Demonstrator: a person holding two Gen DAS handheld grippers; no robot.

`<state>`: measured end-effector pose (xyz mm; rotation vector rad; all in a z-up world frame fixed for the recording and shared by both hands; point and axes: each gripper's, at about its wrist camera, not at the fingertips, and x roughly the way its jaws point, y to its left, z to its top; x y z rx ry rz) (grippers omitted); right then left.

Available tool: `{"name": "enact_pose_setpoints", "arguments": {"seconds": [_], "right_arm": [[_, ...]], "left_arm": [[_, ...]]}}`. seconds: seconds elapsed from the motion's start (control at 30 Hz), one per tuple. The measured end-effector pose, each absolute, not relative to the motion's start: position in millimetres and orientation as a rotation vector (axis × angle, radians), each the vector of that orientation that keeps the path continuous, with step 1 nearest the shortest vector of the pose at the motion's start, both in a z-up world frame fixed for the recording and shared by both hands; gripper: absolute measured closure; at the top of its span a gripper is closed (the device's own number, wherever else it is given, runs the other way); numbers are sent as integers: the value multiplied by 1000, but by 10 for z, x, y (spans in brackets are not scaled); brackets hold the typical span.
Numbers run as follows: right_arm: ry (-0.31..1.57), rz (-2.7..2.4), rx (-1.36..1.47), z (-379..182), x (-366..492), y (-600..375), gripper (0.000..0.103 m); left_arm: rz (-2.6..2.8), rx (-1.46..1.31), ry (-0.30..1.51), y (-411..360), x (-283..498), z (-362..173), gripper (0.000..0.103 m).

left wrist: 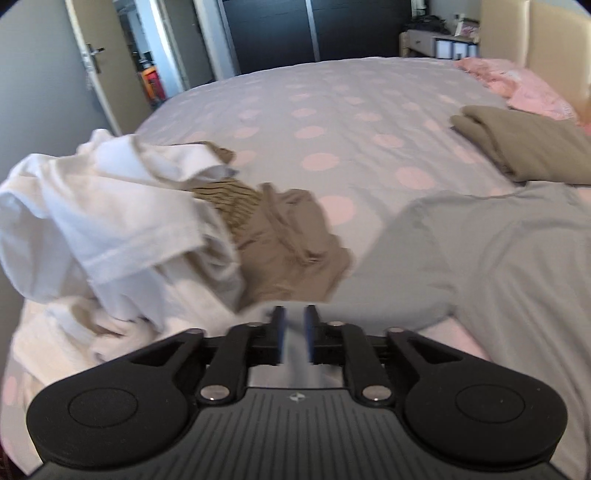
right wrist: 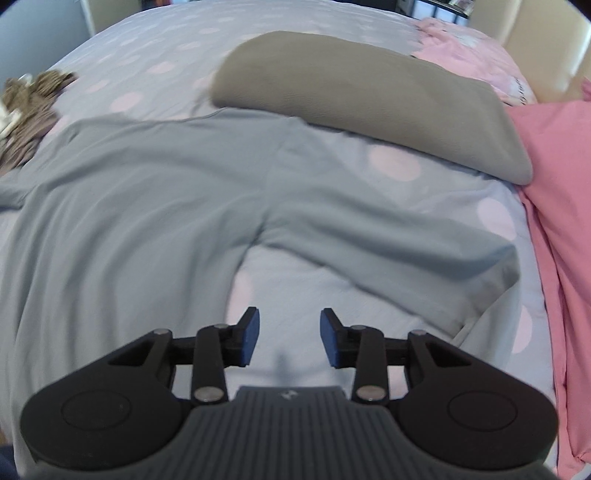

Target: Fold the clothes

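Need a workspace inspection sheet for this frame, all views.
Surface: bed cover, grey with pink dots.
Job's things: grey shirt spread flat; folded tan garment beyond it; unfolded white and tan clothes pile at left.
Clutter: pink fabric along the right edge.
Grippers: left tool narrowly open, empty; right tool open, empty, over the shirt.
Cables: nothing seen.
Surroundings: door, dark wardrobe, headboard.

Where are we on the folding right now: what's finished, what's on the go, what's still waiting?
Done: one taupe garment lies folded beside the pink pillow. In hand: the grey long-sleeved top is spread flat on the bed, sleeve still out; left gripper and right gripper both hover open, holding nothing. Left: the heap of white and tan clothes.
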<state>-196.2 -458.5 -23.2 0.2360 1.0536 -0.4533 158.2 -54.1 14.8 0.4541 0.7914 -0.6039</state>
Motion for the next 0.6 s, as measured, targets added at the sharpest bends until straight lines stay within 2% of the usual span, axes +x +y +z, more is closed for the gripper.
{"name": "enact_pose_setpoints", "arguments": {"seconds": [0.13,0.4,0.6], "right_arm": [[1071,-394,227,-225,-2136,-4351,63],[1173,-247,154,-371,-2342,-3855,63],[1254,-186,121,-517,-2438,-3676,63]], "left_arm": [[-770,442,853,-653,1102,70,86],[-1126,497,1177,-891,-57,-534,86],[-1198,567,1262,-911,-641,-935,86]]}}
